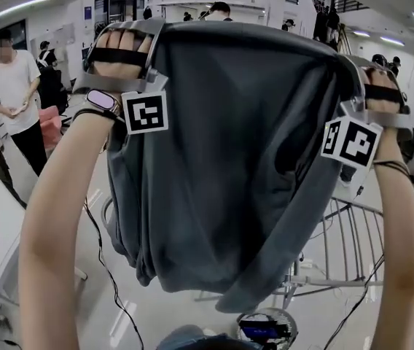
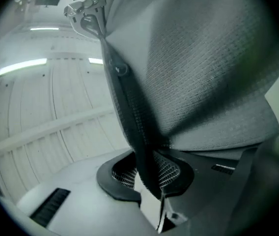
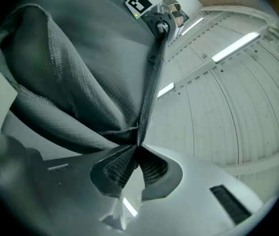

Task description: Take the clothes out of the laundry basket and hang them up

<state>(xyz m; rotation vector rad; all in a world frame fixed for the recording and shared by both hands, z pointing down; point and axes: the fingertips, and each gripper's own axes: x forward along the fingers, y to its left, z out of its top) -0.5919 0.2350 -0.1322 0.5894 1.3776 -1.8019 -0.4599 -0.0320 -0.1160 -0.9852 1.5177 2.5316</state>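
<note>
**Garment stretched between both grippers, rack low on the right**

My left gripper (image 2: 147, 173) is pressed together on the top edge of the dark grey garment (image 2: 203, 73), with cloth bunched between its mesh faces. My right gripper (image 3: 135, 154) pinches the same edge at the other corner. In the head view I hold both high. The garment's top edge runs left to right between the 2 grippers, and the rest hangs in loose folds between my forearms. The metal rack (image 1: 338, 281) sits below and to the right, partly behind the cloth and nearer my right gripper. I judge the next move means carrying that edge, kept level, down towards the rails.
</note>
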